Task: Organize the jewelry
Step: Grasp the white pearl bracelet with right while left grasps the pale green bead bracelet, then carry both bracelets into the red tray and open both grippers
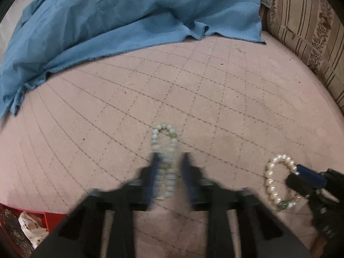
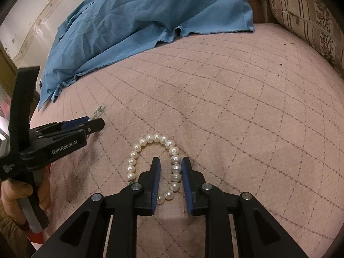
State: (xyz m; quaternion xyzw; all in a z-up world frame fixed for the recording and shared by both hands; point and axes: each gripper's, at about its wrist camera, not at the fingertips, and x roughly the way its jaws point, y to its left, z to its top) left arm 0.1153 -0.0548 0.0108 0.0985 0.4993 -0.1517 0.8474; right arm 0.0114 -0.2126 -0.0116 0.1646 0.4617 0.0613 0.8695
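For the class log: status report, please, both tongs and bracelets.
Left tongs open, straddling jade bracelet. Right tongs open around pearl bracelet strand. Nothing blocking.

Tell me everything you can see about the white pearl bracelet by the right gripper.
The white pearl bracelet is a loop of round, glossy cream beads with a small green bead near its clasp end. It lies flat on the pink quilted bedcover. The right gripper is open, with its fingers straddling the loop's right side: one inside the loop, one outside. No bead looks pinched yet.
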